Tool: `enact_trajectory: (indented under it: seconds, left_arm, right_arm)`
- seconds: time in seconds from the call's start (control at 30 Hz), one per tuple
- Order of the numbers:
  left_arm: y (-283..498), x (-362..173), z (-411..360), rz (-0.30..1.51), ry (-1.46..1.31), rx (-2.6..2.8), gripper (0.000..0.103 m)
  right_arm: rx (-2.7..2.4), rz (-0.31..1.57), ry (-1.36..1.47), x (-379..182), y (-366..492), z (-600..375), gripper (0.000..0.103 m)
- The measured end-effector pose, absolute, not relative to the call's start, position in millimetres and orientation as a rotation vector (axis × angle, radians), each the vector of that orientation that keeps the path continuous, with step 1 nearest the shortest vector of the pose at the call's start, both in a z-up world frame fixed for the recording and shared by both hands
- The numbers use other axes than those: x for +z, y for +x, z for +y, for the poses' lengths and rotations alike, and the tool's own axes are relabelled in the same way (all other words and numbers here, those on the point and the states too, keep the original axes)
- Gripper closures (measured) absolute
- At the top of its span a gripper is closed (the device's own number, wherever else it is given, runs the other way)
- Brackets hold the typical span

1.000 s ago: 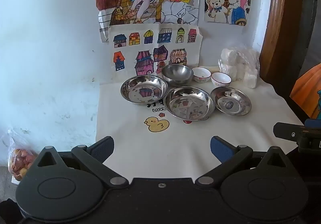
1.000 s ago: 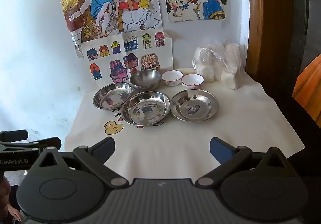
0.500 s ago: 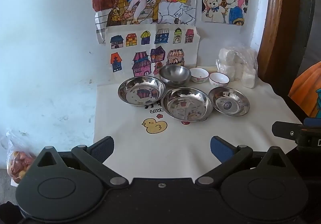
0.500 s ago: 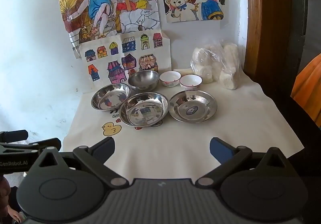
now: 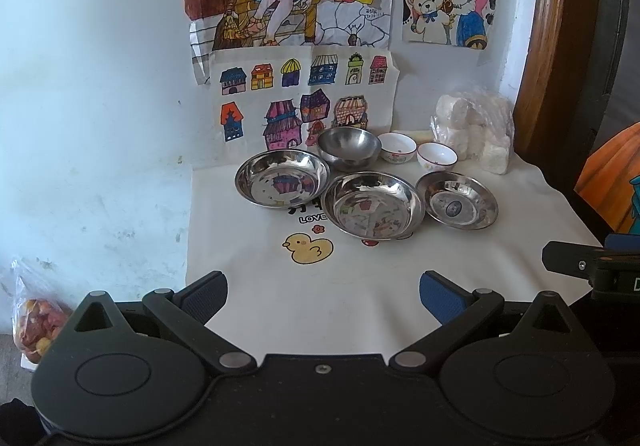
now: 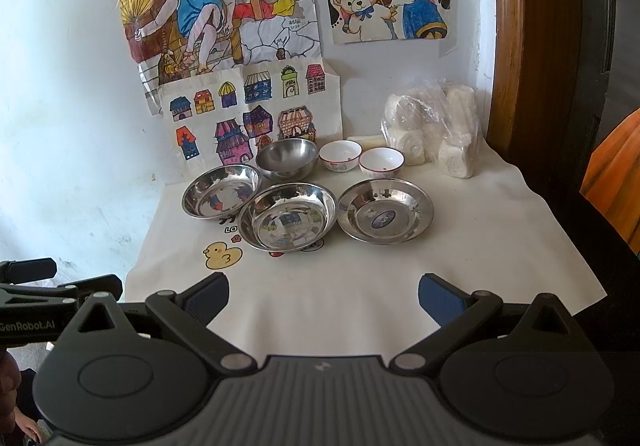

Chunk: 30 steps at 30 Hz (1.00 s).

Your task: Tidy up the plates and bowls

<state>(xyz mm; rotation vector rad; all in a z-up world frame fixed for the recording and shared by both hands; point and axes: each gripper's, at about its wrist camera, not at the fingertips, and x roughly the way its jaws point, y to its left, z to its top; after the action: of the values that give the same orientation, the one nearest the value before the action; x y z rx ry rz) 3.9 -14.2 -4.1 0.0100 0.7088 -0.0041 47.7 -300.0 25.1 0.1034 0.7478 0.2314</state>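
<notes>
Six dishes in all sit on the cream cloth w/ a yellow duck print (image 6: 360,286), grouped toward the back by the wall: 3 shallow steel plates in a front row, 1 deep steel bowl and 2 small white ceramic bowls behind.

Front row, left to right: the left steel plate (image 6: 221,192) (image 5: 282,178), then the middle steel plate (image 6: 287,216) (image 5: 373,205), which is the nearest one and seems to touch or slightly overlap the left one's rim; can't tell which. Then the right steel plate w/ a blue sticker in its centre (image 6: 385,211) (image 5: 457,200), just beside the middle one.

Back row, left to right: the round deep steel bowl (image 6: 286,158) (image 5: 349,147), upright, behind the gap between left and middle plates. Next the 1st white ceramic bowl w/ red rim (image 6: 340,155) (image 5: 397,148), then the 2nd white ceramic bowl (image 6: 381,161) (image 5: 437,158), the 2 just beside each other. Nothing stacked.

Far right at the back: 1 clear plastic bag of white rolls (image 6: 434,128) by the brown wooden frame (image 6: 532,46). 3 coloured drawings (image 6: 248,102) hang on the wall behind.

Left gripper (image 5: 323,292) is spread wide, holding nothing, over the cloth's near edge, well apart from the dishes. Right gripper (image 6: 323,294) likewise: fingers parted, empty, over the near part of the cloth.
</notes>
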Motion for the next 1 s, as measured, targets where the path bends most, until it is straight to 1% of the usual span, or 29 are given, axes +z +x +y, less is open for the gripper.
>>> enact_trajectory:
  seconds: [1.0]
  left_arm:
    - [0.6, -5.9, -17.6, 0.707, 0.009, -0.009, 0.001]
  right_arm:
    - [0.221, 0.747, 0.113, 22.0, 38.8, -308.3, 0.0]
